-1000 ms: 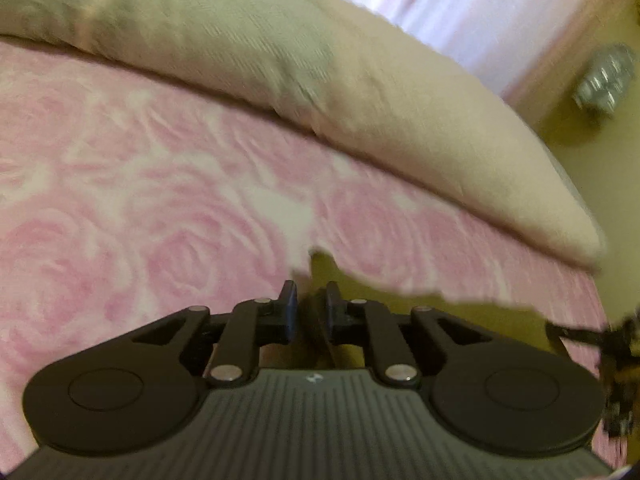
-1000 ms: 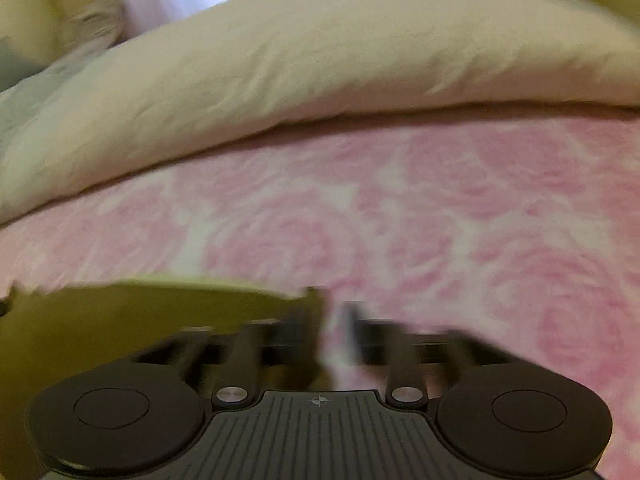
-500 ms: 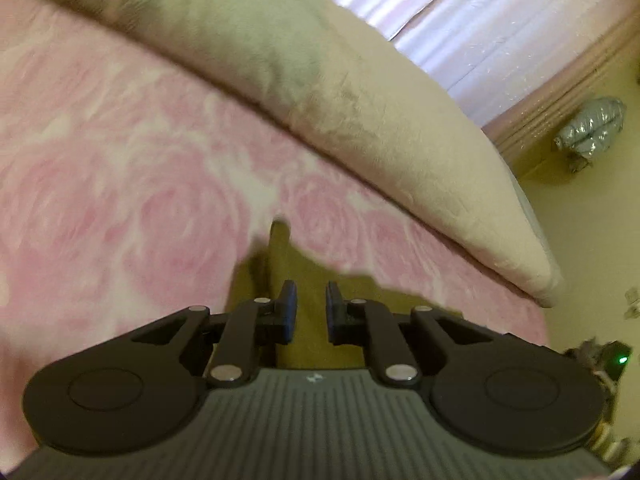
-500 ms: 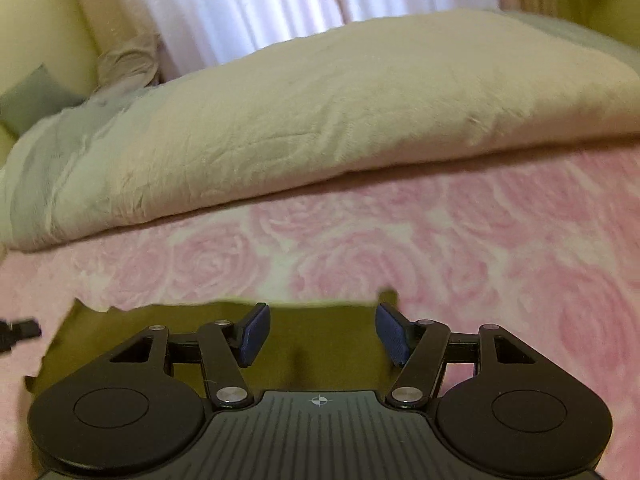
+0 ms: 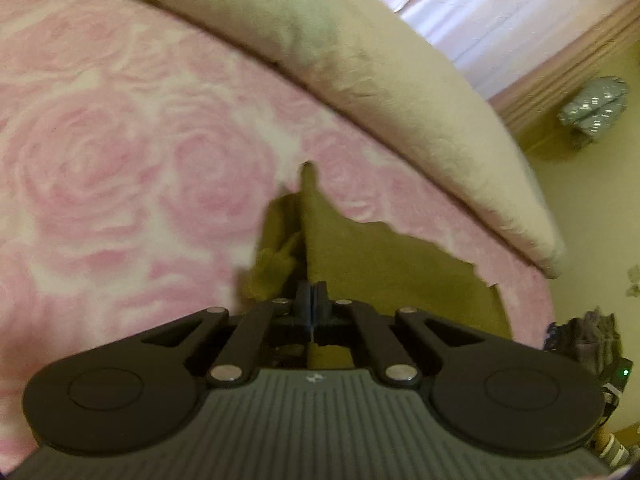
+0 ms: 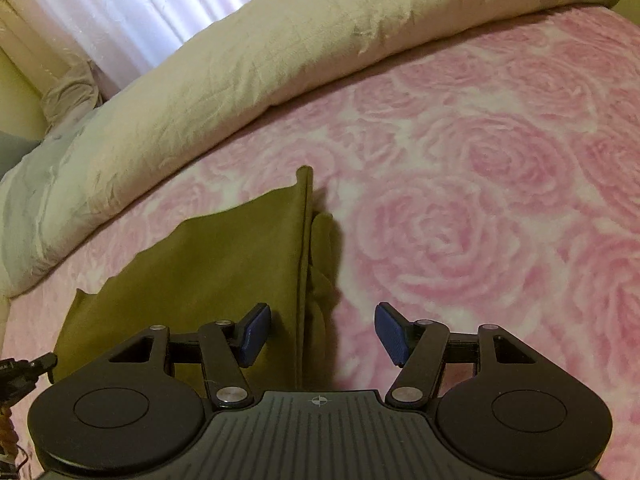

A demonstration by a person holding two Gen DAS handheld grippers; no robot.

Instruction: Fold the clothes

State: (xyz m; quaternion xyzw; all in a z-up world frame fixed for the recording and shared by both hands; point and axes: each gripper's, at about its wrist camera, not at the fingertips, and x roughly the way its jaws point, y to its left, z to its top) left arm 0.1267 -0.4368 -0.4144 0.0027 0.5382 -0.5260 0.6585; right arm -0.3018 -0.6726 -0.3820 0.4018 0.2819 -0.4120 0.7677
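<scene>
An olive-green garment (image 5: 384, 264) lies on the pink rose-patterned bedspread (image 5: 120, 168). In the left wrist view my left gripper (image 5: 311, 294) is shut on a raised fold of that cloth, which runs forward to a point. In the right wrist view the same olive garment (image 6: 208, 264) spreads to the left, with a stitched edge running up the middle. My right gripper (image 6: 322, 330) stands open just above that edge, its blue pads (image 6: 254, 334) wide apart and nothing held between them.
A cream duvet (image 6: 280, 40) is heaped along the far side of the bed, also seen as the duvet (image 5: 400, 92) in the left view. Pale curtains (image 6: 132, 8) hang behind. A silver bundle (image 5: 596, 100) sits off the bed's right edge.
My left gripper has closed on the garment's edge and lifted a fold. My right gripper has opened wider and moved further over the cloth's edge.
</scene>
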